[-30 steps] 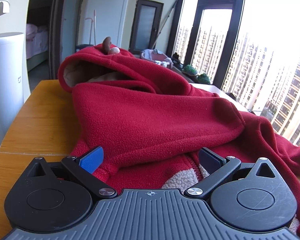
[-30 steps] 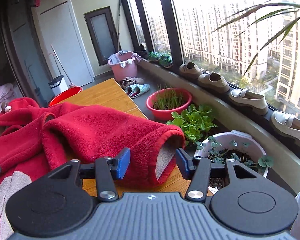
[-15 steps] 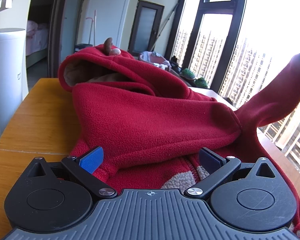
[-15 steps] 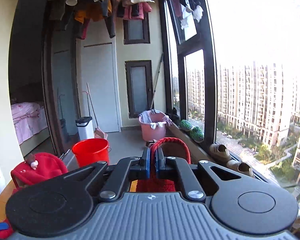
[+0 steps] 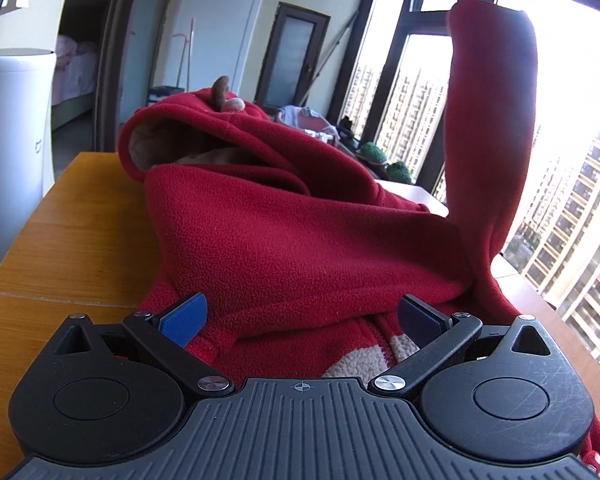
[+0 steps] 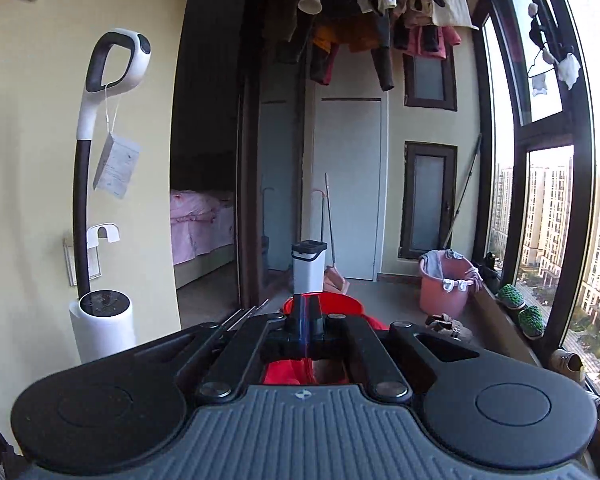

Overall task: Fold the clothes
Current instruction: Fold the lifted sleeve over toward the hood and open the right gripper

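Observation:
A red fleece hooded jacket point(image 5: 284, 240) lies rumpled on the wooden table point(image 5: 72, 216), its hood with a small brown antler at the far end. My left gripper point(image 5: 300, 318) stands open low over the jacket's near part, its blue pads either side of the fabric without pressing it. The jacket's right sleeve point(image 5: 488, 120) is lifted high, hanging nearly upright in front of the window. My right gripper point(image 6: 307, 320) is shut on that red sleeve's cuff point(image 6: 288, 372), which bunches just behind the closed fingers.
A white cylindrical appliance point(image 5: 16, 120) stands left of the table. Beyond are a red bucket point(image 6: 320, 306), a white bin point(image 6: 309, 266), a pink tub point(image 6: 446, 284) and a window sill with green slippers point(image 6: 520, 304). Laundry hangs overhead.
The right gripper closed on the sleeve cuff and rose, turning toward the room. The sleeve went from lying on the table to hanging upright. The left gripper stayed put.

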`<state>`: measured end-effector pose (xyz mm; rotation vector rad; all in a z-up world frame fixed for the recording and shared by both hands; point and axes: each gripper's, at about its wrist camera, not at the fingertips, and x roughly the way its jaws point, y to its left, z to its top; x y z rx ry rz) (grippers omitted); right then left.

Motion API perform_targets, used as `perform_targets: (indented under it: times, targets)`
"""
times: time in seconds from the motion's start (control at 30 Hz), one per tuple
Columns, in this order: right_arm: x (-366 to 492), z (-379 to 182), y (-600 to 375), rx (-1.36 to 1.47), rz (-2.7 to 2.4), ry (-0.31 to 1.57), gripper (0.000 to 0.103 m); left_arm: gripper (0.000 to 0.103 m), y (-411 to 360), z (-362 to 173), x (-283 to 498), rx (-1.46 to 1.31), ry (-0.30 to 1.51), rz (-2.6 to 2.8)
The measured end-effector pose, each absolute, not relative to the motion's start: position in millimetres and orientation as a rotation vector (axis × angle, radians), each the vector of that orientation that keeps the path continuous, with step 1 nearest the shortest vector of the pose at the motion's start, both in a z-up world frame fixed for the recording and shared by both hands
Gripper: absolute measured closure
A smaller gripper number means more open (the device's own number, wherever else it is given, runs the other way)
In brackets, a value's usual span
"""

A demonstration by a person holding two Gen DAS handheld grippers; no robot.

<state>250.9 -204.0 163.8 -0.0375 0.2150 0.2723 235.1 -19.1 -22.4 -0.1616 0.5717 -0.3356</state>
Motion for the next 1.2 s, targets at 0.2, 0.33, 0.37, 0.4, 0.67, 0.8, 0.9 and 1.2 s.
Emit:
perform_targets:
  times: [0.2, 0.33, 0.37, 0.4, 0.67, 0.8, 0.9, 1.2]
  targets:
    - [261.3, 162.4, -155.2, -0.085, 0.388, 0.251, 0.103, 0.000, -15.2, -22.6, 234.3, -0.186, 0.562, -0.343]
    - [262.0, 146.5, -152.6, -0.170, 0.393, 0.294, 0.098, 0.000, -15.4, -22.5, 234.8, -0.190, 0.563, -0.344]
    - [262.3, 138.6, -151.7, -0.220, 0.383, 0.307, 0.088, 0.000, -15.6, -22.6, 235.3, -0.189, 0.564, -0.344]
    - [263.9, 128.8, -151.1, -0.260, 0.379, 0.327, 0.079, 0.000, -16.0, -22.5, 235.5, -0.188, 0.564, -0.344]
    - [314.2, 44.5, -140.2, -0.266, 0.426, 0.567, 0.054, 0.000, -17.0, -22.3, 234.4, -0.188, 0.565, -0.343]
    - [337.7, 13.9, -125.0, -0.358, 0.405, 0.613, 0.041, 0.000, -16.7, -22.0, 234.0, -0.192, 0.564, -0.345]
    - [343.7, 0.4, -122.5, -0.408, 0.394, 0.613, 0.046, 0.000, -15.8, -21.7, 233.6, -0.201, 0.560, -0.350]
    - [306.7, 66.9, -147.3, -0.266, 0.404, 0.465, 0.096, 0.000, -4.3, -20.9, 225.7, -0.299, 0.500, -0.471]
